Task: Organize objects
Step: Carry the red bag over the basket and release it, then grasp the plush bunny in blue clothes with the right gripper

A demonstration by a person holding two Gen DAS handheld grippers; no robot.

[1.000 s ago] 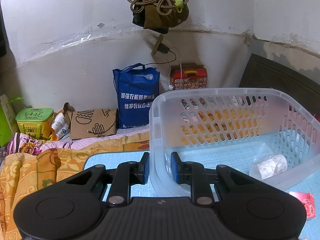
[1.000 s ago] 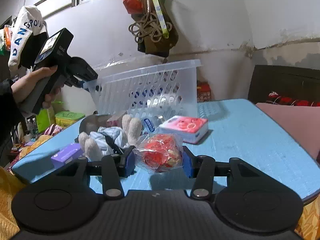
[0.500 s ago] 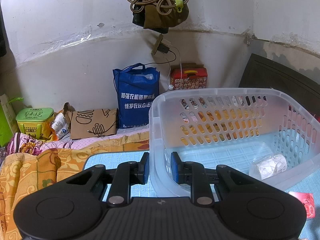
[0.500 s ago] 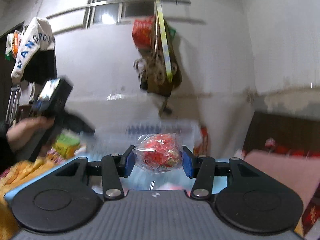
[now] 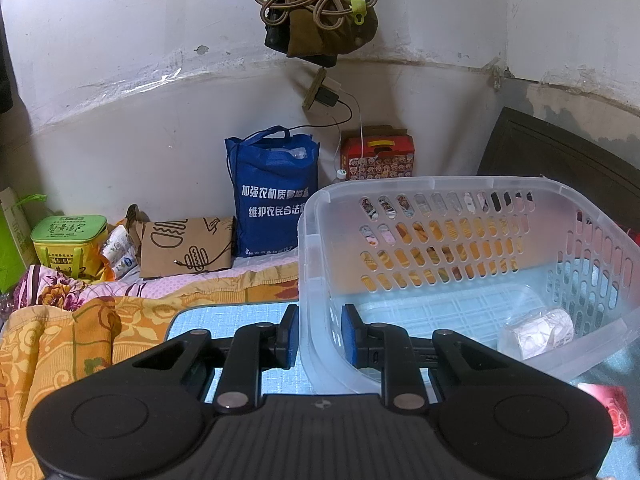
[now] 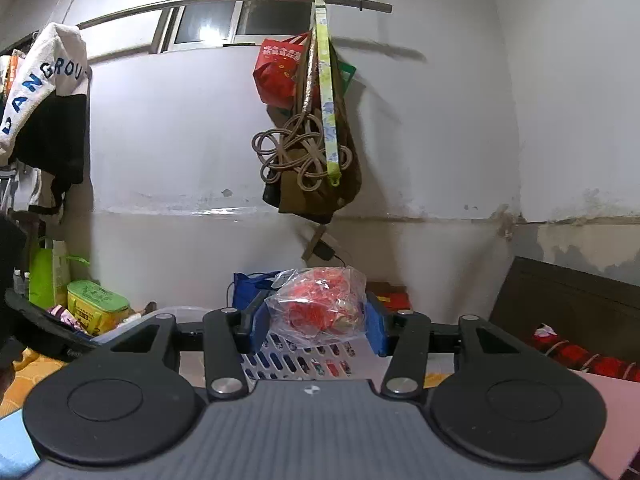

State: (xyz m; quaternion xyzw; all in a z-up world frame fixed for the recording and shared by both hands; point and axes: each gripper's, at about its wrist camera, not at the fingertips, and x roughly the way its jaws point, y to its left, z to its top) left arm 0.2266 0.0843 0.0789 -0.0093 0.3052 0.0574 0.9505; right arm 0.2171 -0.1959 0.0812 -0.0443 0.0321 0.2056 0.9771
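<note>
Left gripper (image 5: 319, 335) pinches the near wall of the translucent slotted plastic basket (image 5: 460, 240); a clear-wrapped white roll (image 5: 536, 332) lies inside. Right gripper (image 6: 316, 318) clamps a crinkly clear bag of red bits (image 6: 320, 308), held above the basket. Hanging jacket (image 6: 44, 92) reads "DANGROU".
</note>
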